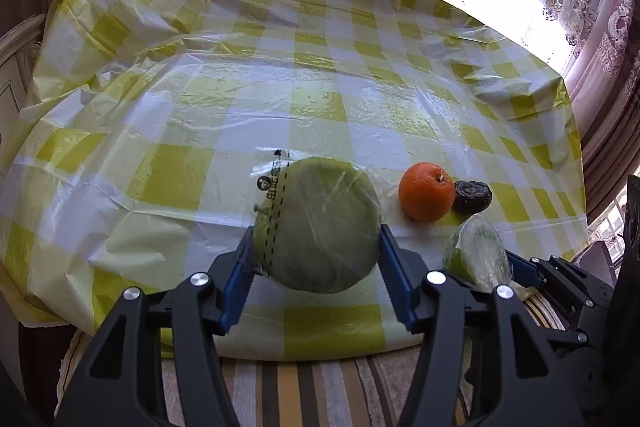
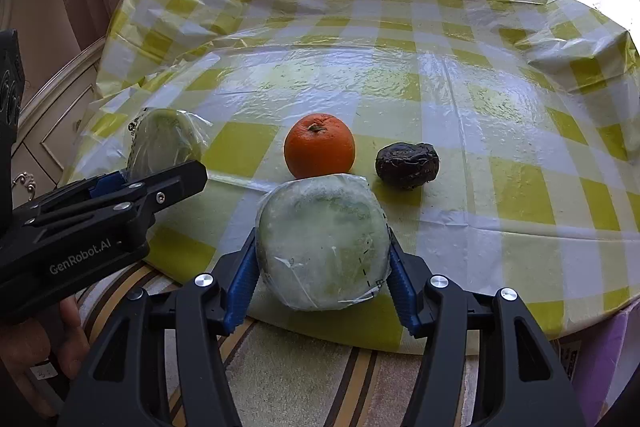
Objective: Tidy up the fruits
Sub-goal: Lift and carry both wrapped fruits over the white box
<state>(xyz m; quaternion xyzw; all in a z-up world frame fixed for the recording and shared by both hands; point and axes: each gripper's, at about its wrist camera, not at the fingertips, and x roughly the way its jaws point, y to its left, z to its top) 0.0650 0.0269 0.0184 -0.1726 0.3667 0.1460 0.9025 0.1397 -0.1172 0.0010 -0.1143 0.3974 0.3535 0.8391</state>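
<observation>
My left gripper (image 1: 318, 235) is shut on a round green fruit in clear plastic wrap (image 1: 320, 219), its blue pads pressed on both sides, at the table's front edge. In the right wrist view that same fruit (image 2: 164, 143) shows at the left. My right gripper (image 2: 322, 243) is shut on a second wrapped green fruit (image 2: 324, 247), which appears as a wrapped green fruit (image 1: 476, 251) at the lower right of the left wrist view. An orange (image 2: 319, 145) (image 1: 426, 191) and a dark wrinkled fruit (image 2: 407, 159) (image 1: 472, 197) lie side by side just beyond both grippers.
A yellow-and-white checked plastic cloth (image 1: 240, 87) (image 2: 480, 107) covers the table and is wrinkled along its edges. A striped seat cushion (image 2: 300, 367) lies below the front edge. Curtains and a bright window stand behind. A pale cabinet (image 2: 52, 115) is at the left.
</observation>
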